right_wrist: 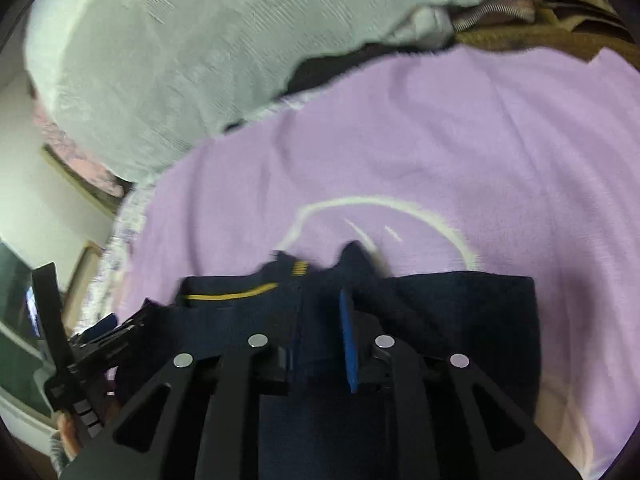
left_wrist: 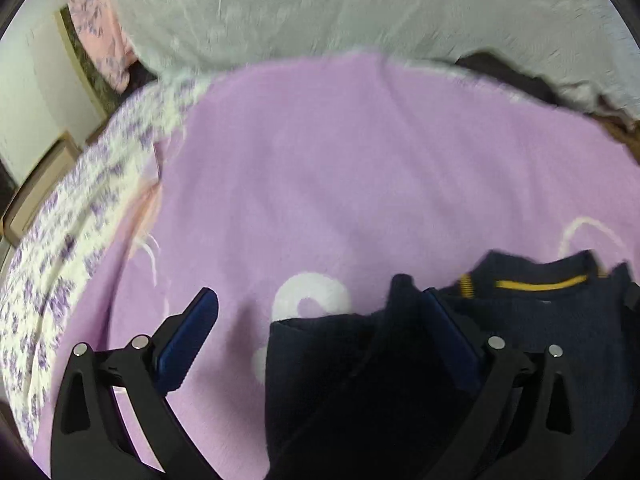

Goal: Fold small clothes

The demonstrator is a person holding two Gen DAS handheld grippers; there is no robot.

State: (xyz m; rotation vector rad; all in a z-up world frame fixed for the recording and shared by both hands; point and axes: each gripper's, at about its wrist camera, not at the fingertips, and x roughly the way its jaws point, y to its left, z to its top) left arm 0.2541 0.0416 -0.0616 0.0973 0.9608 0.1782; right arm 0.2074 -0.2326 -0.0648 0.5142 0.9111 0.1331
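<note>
Working over a navy knit top (left_wrist: 540, 320) spread on the lilac blanket (left_wrist: 360, 160), I have both tools low above it so each can take one side of the fold. The garment lies flat with its neckline and yellow trim (left_wrist: 542, 283) toward the far side, which keeps the collar clear while the sides come in. My left gripper (left_wrist: 320, 304) stands spread as wide as it goes, holding nothing: one blue pad (left_wrist: 192, 340) hangs over bare blanket, the other sits over the dark cloth, so the garment's left edge falls between them, ready to be taken. A dark flap of the top (left_wrist: 320, 360) already lies doubled near that edge, judging by the crisp line there.

My right gripper (right_wrist: 320, 320) is nearly closed, with only a narrow gap. Navy fabric fills that gap in its own view, near the collar, but the blur keeps me from telling whether the pads actually pinch it or merely hover above. The pale quilt (right_wrist: 160, 60) bunched beyond the blanket stays well apart from the work, leaving a smooth patch for laying the fold.
</note>
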